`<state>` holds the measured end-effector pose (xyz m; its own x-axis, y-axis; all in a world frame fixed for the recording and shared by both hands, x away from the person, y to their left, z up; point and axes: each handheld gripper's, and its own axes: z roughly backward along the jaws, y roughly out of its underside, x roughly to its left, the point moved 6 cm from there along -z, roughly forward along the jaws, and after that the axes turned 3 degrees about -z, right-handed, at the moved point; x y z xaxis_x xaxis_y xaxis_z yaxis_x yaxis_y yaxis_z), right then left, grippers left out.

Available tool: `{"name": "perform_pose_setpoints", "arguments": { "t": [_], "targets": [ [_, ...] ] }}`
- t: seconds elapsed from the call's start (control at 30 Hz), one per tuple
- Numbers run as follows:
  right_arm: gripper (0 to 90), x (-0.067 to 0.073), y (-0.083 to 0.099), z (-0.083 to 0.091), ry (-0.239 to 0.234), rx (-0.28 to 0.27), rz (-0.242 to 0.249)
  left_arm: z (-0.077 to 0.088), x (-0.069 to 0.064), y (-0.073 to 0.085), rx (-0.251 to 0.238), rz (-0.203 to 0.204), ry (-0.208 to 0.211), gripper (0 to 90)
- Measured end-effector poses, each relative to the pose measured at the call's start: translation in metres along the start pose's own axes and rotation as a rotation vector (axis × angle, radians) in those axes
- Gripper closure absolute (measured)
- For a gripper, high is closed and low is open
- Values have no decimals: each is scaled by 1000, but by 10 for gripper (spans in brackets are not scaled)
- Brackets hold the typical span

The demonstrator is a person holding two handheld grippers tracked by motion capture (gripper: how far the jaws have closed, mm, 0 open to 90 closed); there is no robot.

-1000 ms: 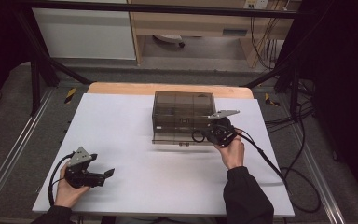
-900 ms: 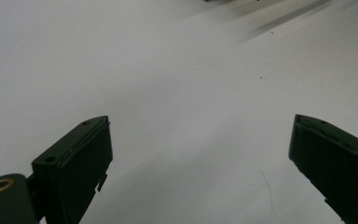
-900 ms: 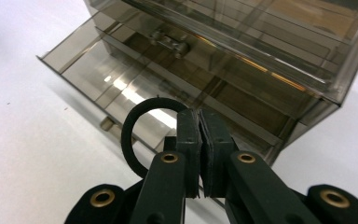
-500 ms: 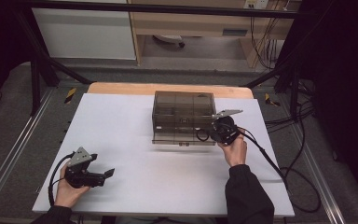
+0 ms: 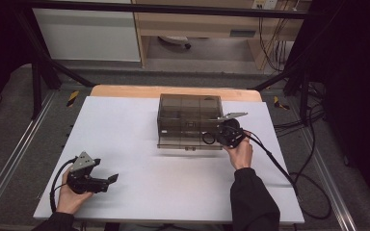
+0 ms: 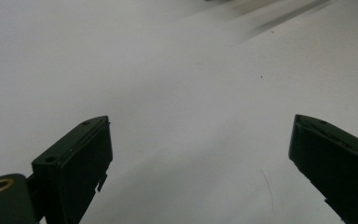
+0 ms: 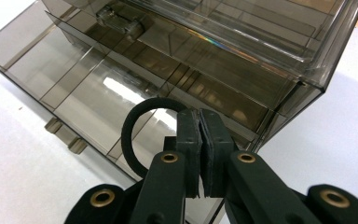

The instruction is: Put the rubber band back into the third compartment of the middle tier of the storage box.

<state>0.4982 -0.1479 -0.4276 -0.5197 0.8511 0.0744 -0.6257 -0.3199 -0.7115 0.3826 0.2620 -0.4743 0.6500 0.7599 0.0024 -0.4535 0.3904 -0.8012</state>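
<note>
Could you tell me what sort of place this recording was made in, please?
Probably a lab or workshop set up for recording handling work. A white table stands inside a black frame, loose cables trail over the grey floor, and shelving with more wiring stands behind.

There are two handheld grippers, a left gripper (image 5: 112, 178) and a right gripper (image 7: 200, 140), one black ring (image 7: 140, 133), one smoky clear plastic organiser box (image 5: 189, 115) with its one drawer (image 7: 102, 93) out, and one white table (image 5: 139, 144).
</note>
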Motion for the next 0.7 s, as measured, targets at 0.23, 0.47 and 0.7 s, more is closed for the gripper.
{"name": "perform_pose_setpoints", "arguments": {
  "t": [0.23, 0.47, 0.7],
  "targets": [
    [878, -2, 1, -5, 7, 11, -2, 0, 0, 0, 0, 0, 0, 57],
    [878, -2, 3, -10, 10, 22, 2, 0, 0, 0, 0, 1, 0, 57],
    [874, -1, 6, -14, 11, 42, 10, 0, 0, 0, 0, 0, 0, 57]
  ]
}}
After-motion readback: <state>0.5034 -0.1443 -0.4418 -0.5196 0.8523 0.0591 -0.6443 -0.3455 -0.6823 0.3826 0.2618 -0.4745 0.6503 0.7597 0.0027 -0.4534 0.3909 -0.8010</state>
